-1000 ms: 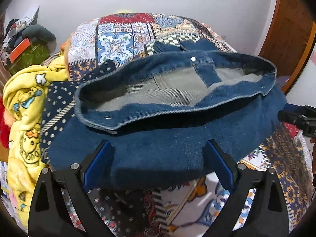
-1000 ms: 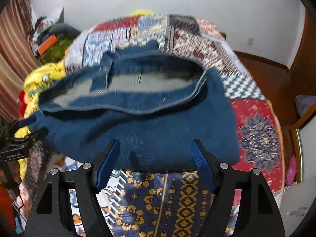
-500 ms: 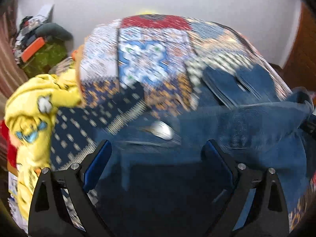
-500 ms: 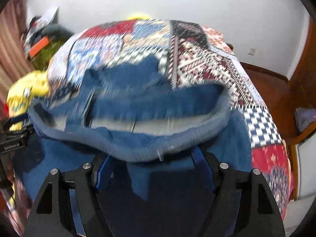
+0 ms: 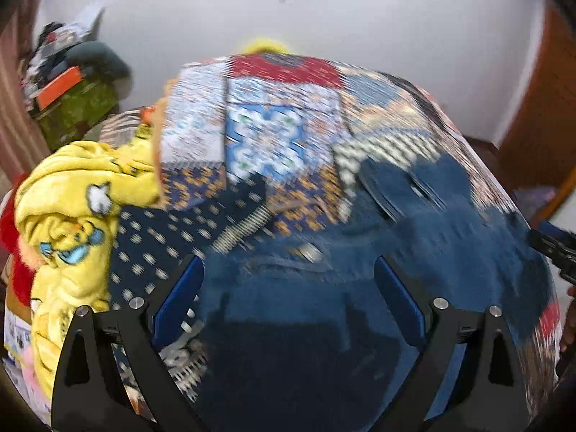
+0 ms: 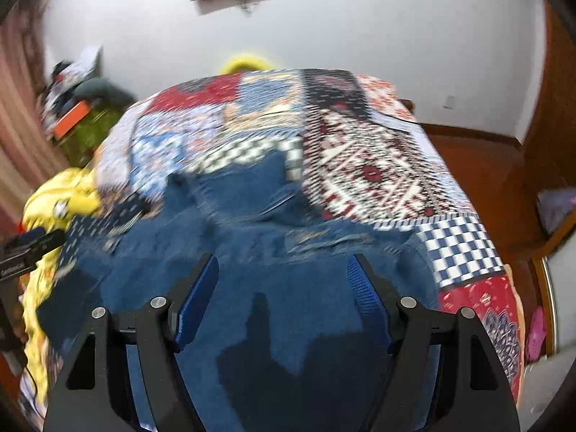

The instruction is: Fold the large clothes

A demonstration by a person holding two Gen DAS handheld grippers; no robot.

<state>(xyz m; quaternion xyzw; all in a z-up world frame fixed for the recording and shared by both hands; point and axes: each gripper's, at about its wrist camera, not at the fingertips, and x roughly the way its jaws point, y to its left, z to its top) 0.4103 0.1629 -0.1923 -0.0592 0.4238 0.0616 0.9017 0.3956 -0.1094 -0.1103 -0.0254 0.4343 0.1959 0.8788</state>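
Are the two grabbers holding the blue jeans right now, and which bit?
It cannot be told. Both the left gripper and right gripper stand wide over the jeans, but blur hides any pinch.

Blurred denim jeans (image 5: 414,252) lie on the patchwork bedspread (image 5: 280,129). The left gripper (image 5: 288,288) hangs spread above the jeans. A yellow blanket (image 5: 72,223) lies left of the jeans.

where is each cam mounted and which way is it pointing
Left wrist view: sits on the left tongs, angled down over the blue denim garment on the patchwork bed; the right tongs show at the right edge.
Right wrist view: sits on the right tongs, facing down at the denim, with the left tongs at the left edge.
Both share the denim, the bed, the yellow blanket and the white wall.
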